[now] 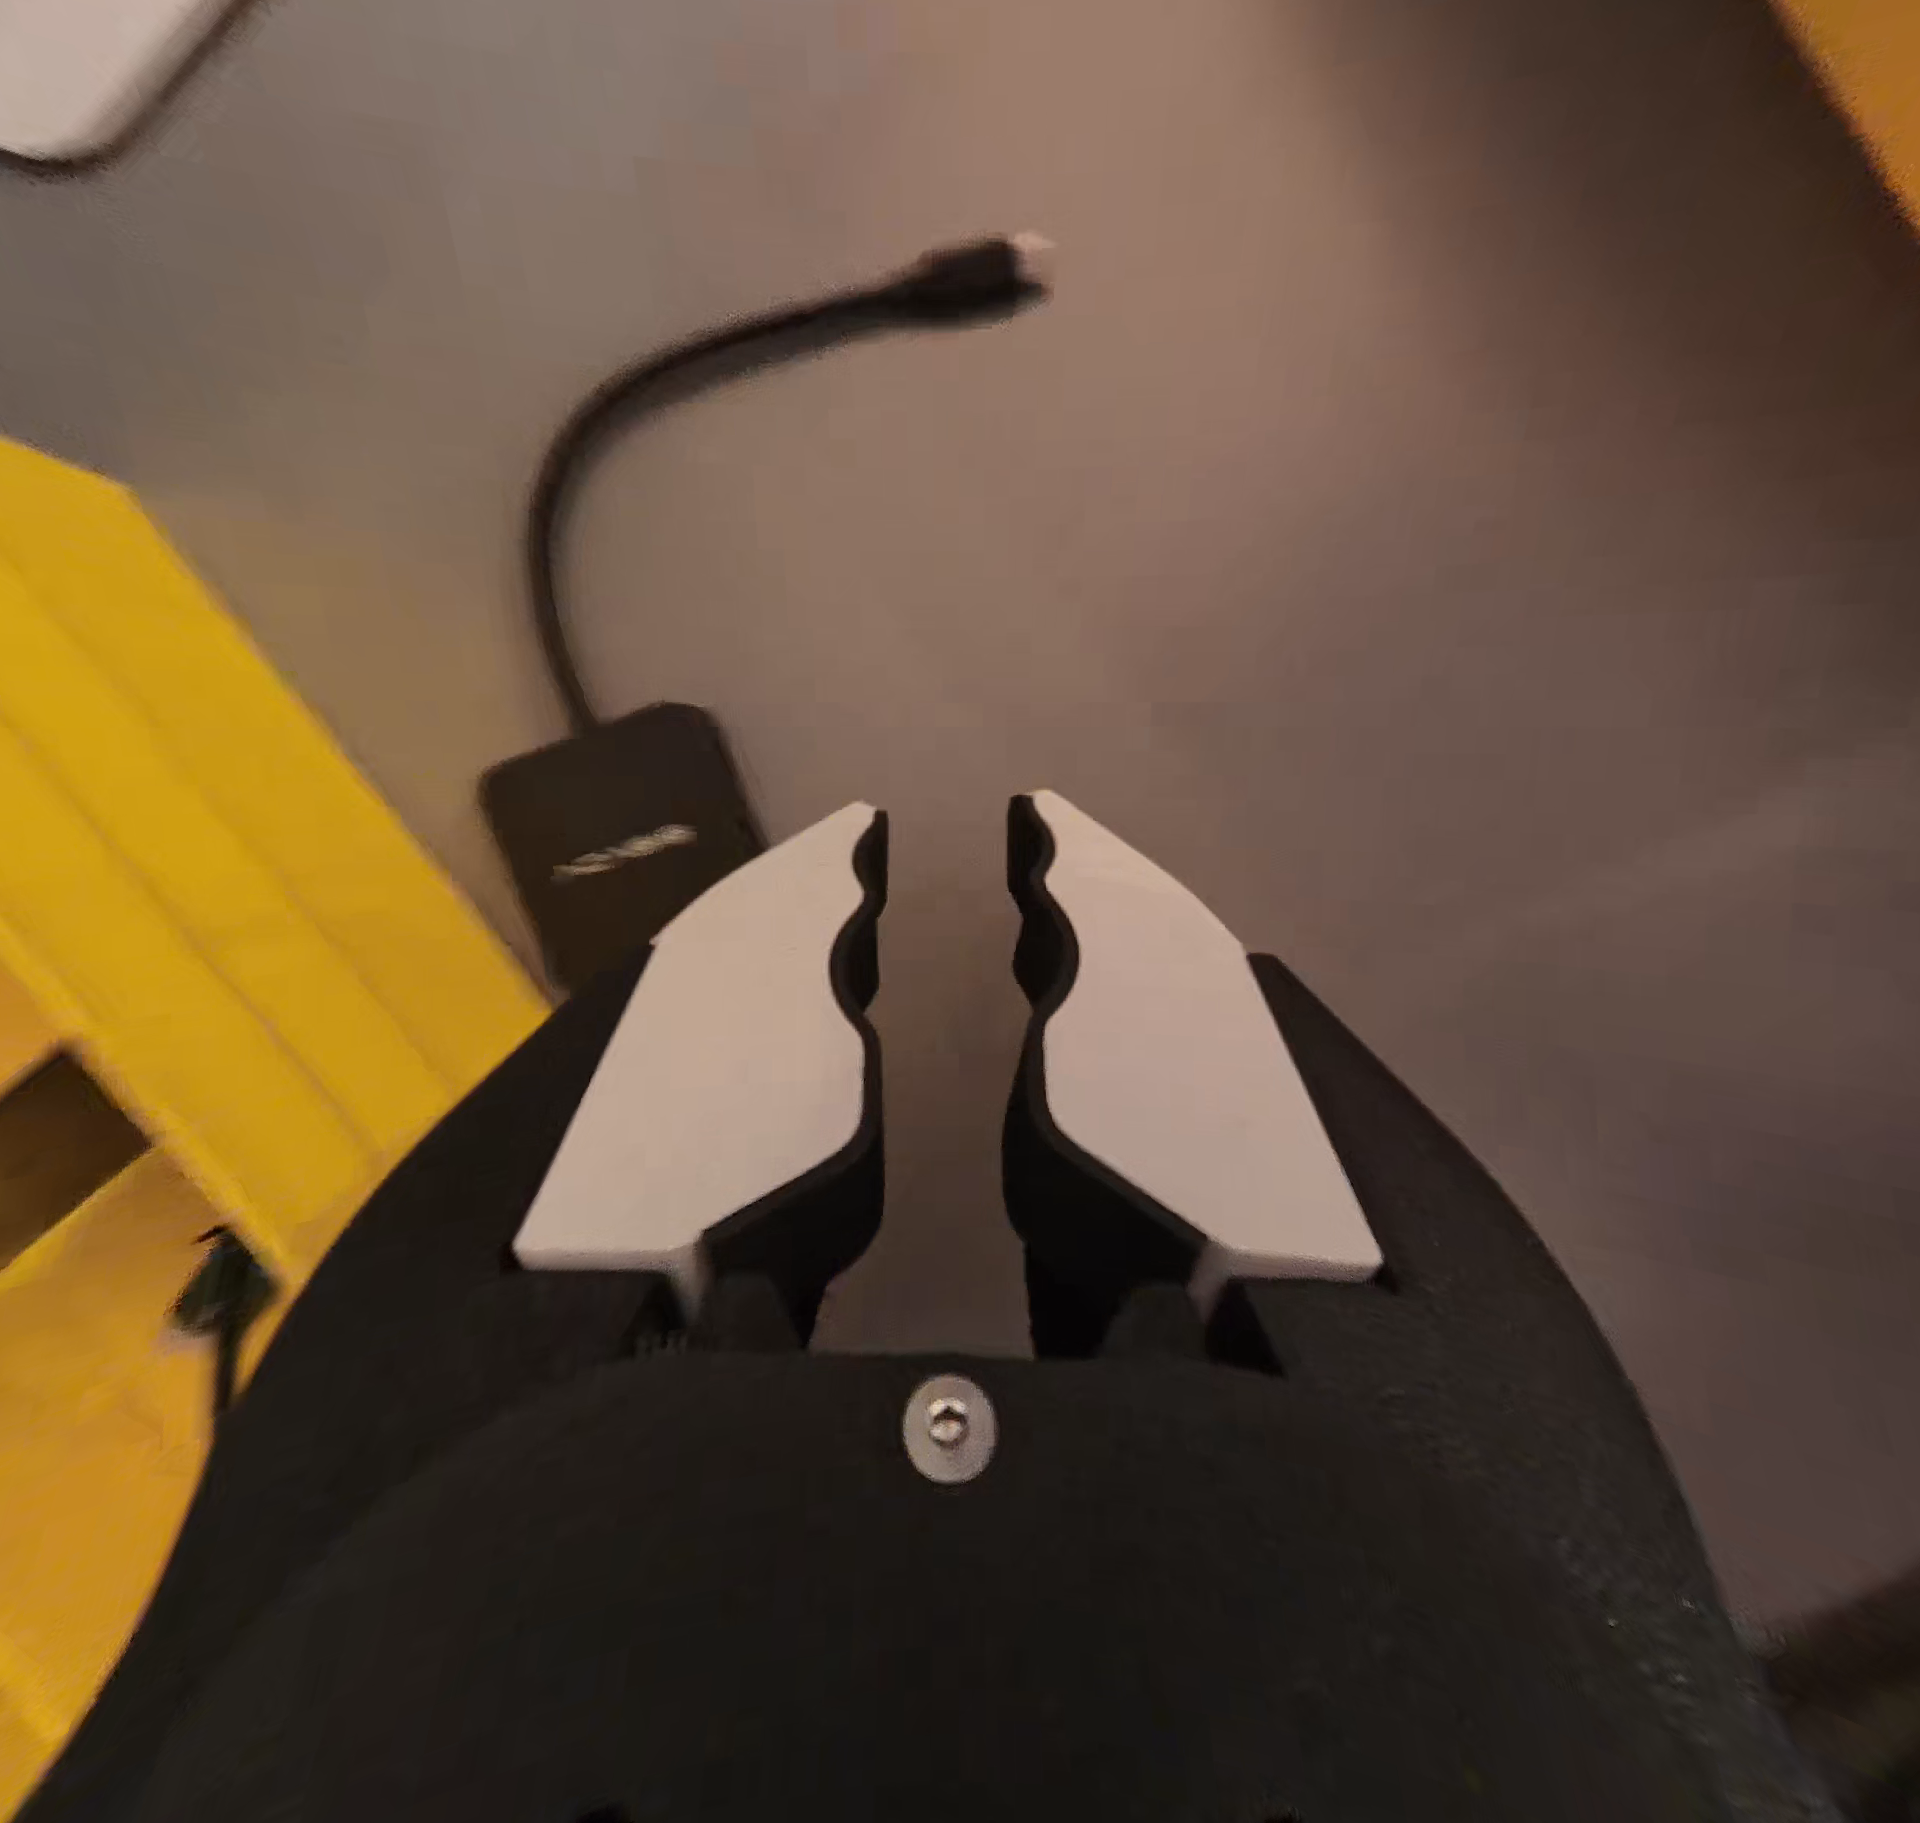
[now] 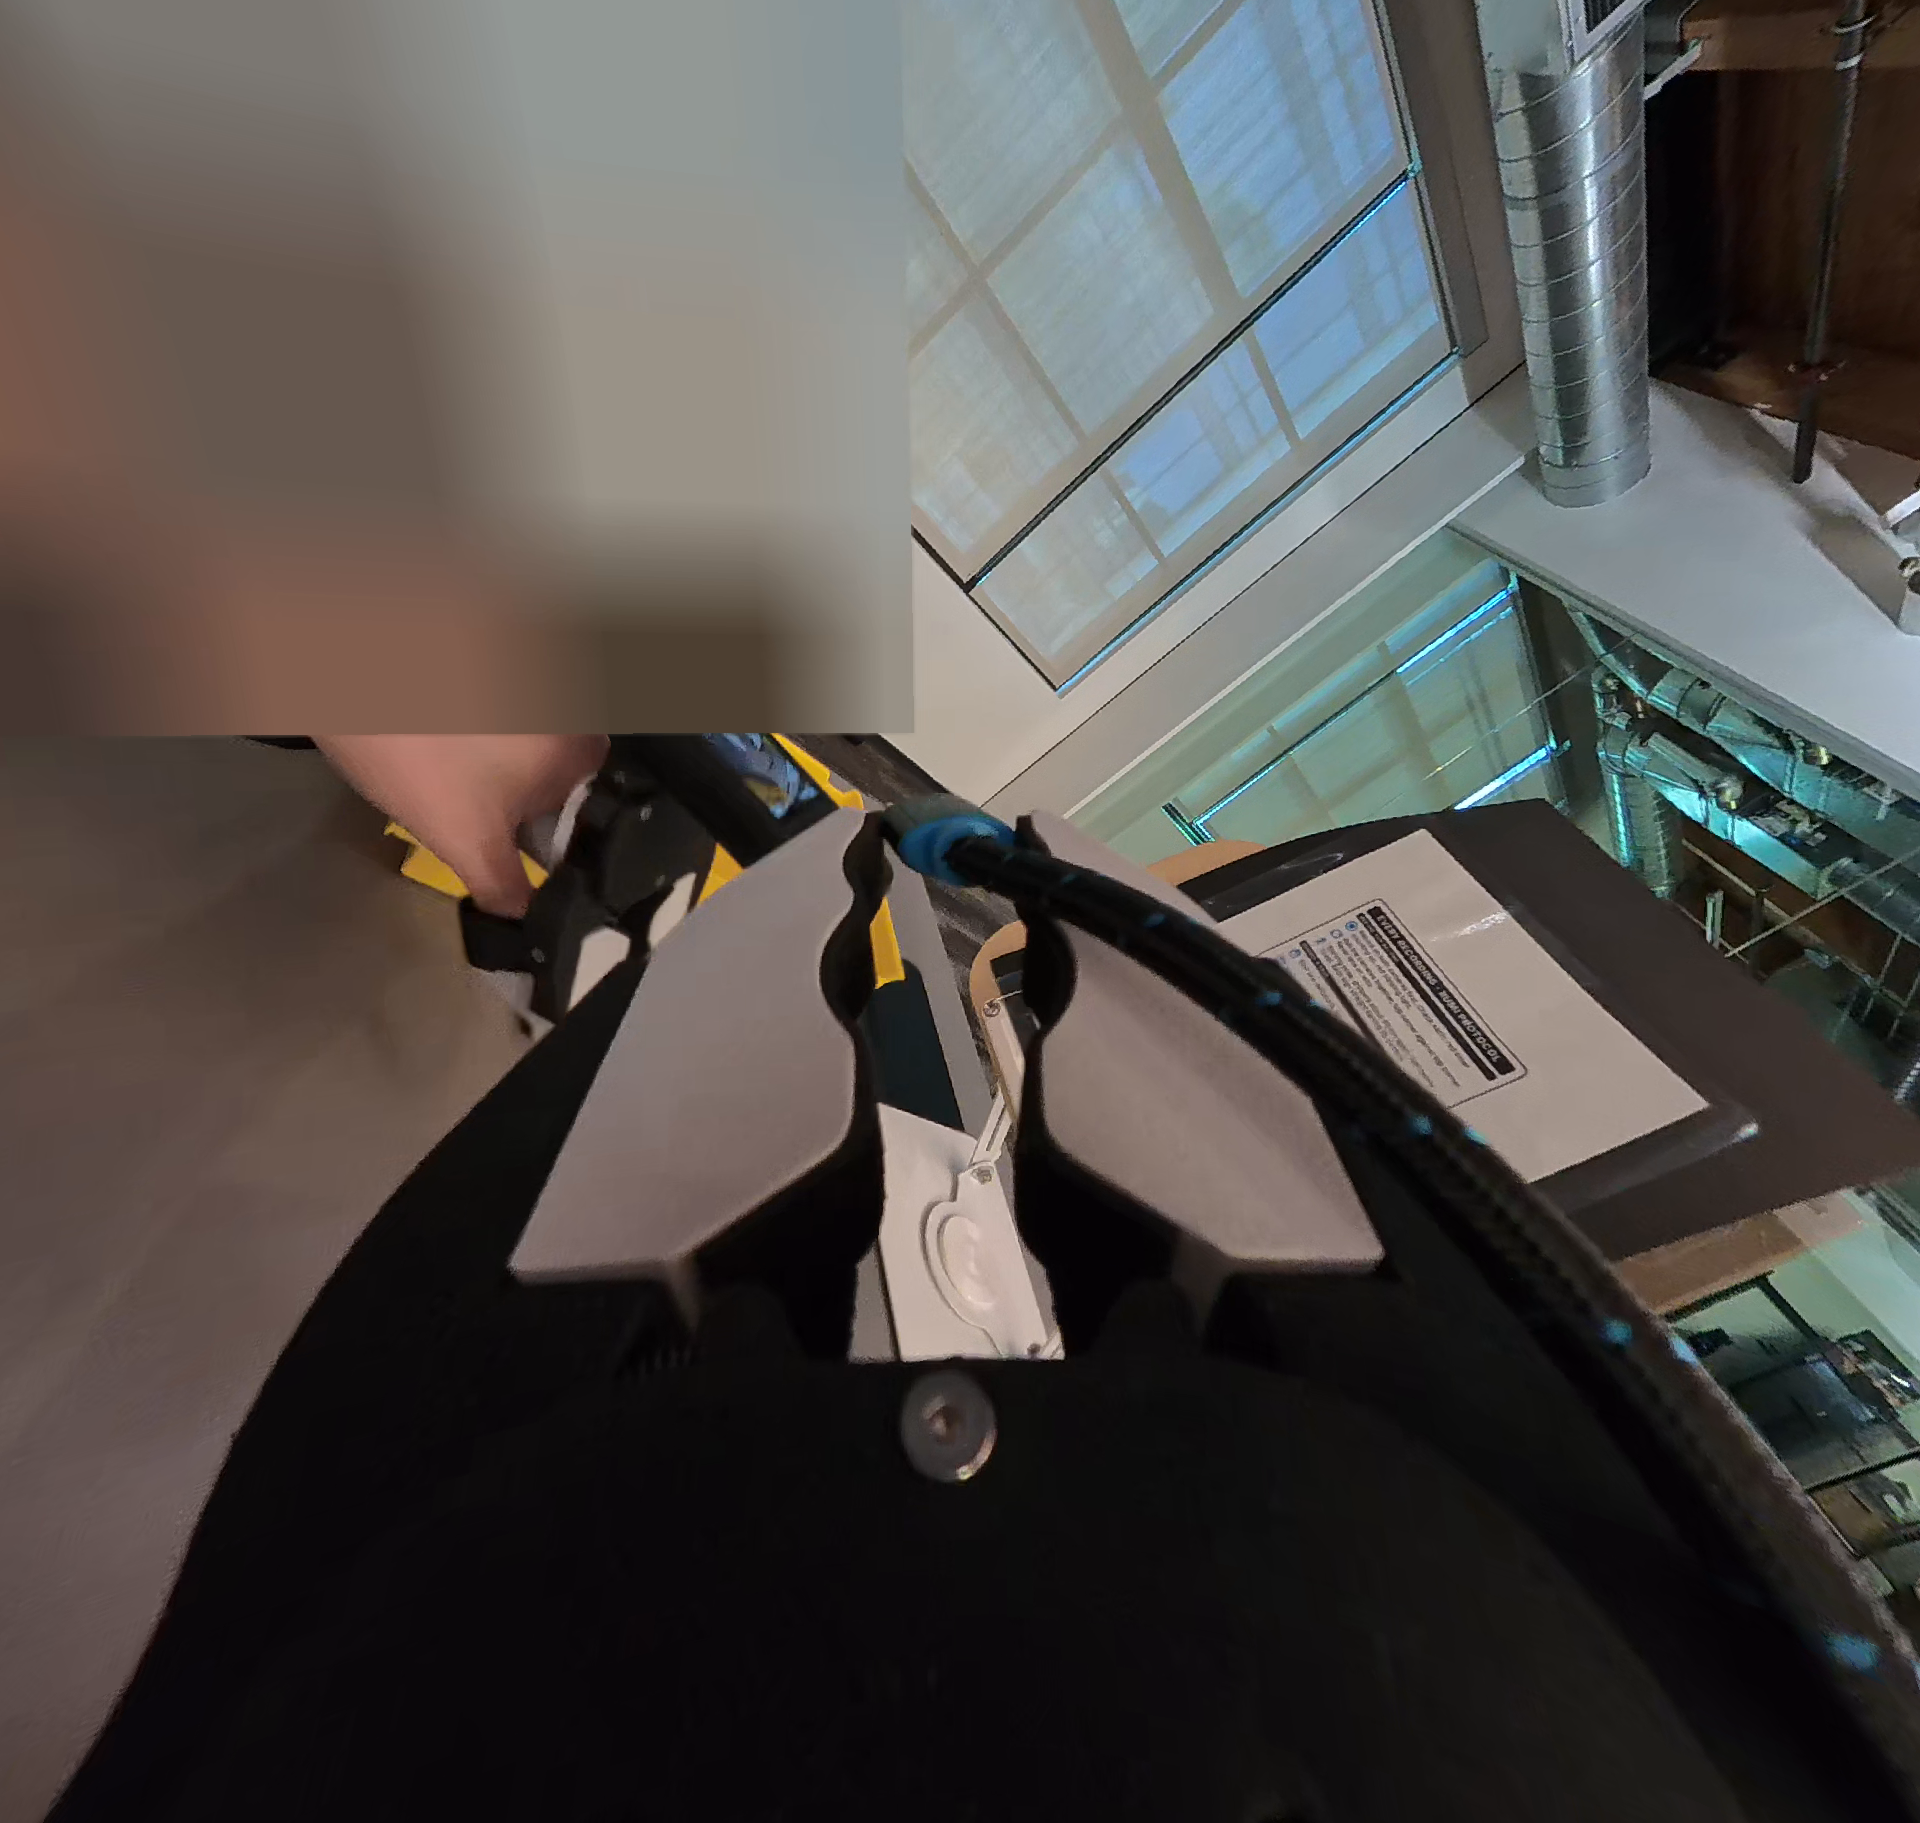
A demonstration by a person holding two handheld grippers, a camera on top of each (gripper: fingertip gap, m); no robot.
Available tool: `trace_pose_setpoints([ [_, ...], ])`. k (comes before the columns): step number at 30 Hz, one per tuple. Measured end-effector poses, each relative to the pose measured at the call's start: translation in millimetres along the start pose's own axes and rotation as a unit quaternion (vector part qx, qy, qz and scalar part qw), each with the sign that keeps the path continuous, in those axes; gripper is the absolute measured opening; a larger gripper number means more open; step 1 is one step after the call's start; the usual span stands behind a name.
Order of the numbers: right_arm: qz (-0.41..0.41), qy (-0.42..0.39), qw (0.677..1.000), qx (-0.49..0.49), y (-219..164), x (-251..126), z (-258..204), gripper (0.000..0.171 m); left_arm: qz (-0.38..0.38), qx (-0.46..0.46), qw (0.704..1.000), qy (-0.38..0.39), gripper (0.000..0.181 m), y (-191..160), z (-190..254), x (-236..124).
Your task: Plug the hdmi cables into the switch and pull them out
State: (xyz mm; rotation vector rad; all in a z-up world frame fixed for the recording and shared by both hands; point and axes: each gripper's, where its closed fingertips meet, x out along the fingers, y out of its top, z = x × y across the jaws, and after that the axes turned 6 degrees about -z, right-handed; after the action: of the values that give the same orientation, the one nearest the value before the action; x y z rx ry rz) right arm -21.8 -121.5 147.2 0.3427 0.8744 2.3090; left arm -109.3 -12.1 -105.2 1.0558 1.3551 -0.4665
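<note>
Black and flat, the switch (image 1: 623, 828) lies on the grey tabletop (image 1: 1351, 630) just left of the left gripper (image 1: 948, 838), whose jaws stand spread and empty. Its short pigtail (image 1: 665, 391) curls across open surface. A yellow bin (image 1: 156, 786) sits just beside it. The right gripper (image 2: 951, 843) pinches the blue-collared HDMI cable (image 2: 1351, 1077) at its tips, raised toward a window (image 2: 1164, 246).
</note>
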Motion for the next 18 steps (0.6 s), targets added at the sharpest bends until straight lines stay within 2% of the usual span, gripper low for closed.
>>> trace_pose_setpoints([
  [2,0.007,-0.004,1.0,0.002,3.7,-4.8,3.0,0.024,-0.012,-0.017,0.995,0.093,0.04,0.4,-30.0,7.7],
  [3,0.011,-0.008,1.0,0.001,5.7,-7.5,4.8,0.025,-0.036,-0.025,0.993,0.113,0.049,-3.7,-38.9,14.7],
  [7,0.027,-0.019,0.999,-0.002,15.9,-18.2,9.6,0.025,-0.125,-0.085,0.985,0.083,0.049,-21.1,-45.9,47.8],
  [12,0.036,-0.024,0.999,-0.011,24.5,-25.7,10.9,0.025,-0.128,-0.119,0.98,0.091,0.039,-17.6,-58.2,54.5],
  [15,0.036,-0.026,0.999,-0.014,25.9,-28.4,12.1,0.025,-0.135,-0.109,0.981,0.085,0.051,-18.4,-49.9,55.1],
  [18,0.041,-0.029,0.999,-0.013,28.3,-31.5,13.9,0.025,-0.14,-0.086,0.984,0.069,0.054,-20.3,-29.2,52.3],
])
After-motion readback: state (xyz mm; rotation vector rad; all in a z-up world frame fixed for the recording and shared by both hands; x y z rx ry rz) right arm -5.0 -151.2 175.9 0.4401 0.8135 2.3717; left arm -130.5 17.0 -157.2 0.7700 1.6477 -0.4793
